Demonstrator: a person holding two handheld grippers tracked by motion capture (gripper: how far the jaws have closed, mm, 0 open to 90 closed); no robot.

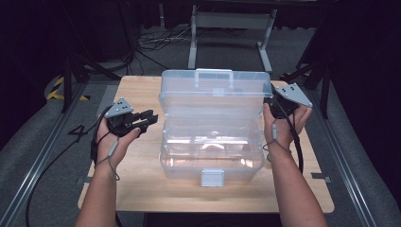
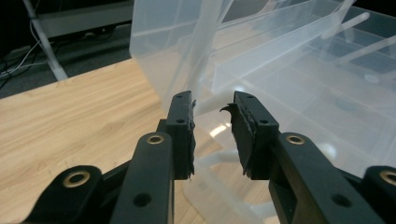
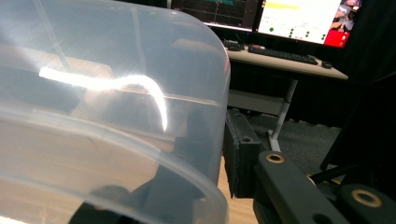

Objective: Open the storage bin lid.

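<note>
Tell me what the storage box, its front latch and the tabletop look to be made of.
Storage box: clear, glossy plastic by the look; the table's wood shows through its walls, and glare streaks its lid.
Front latch: opaque pale grey, likely plastic too.
Tabletop: light wood or wood-look laminate, matte with visible grain; which of the two I cannot tell.

Dim room, grey carpeted floor (image 1: 28, 137)
</note>
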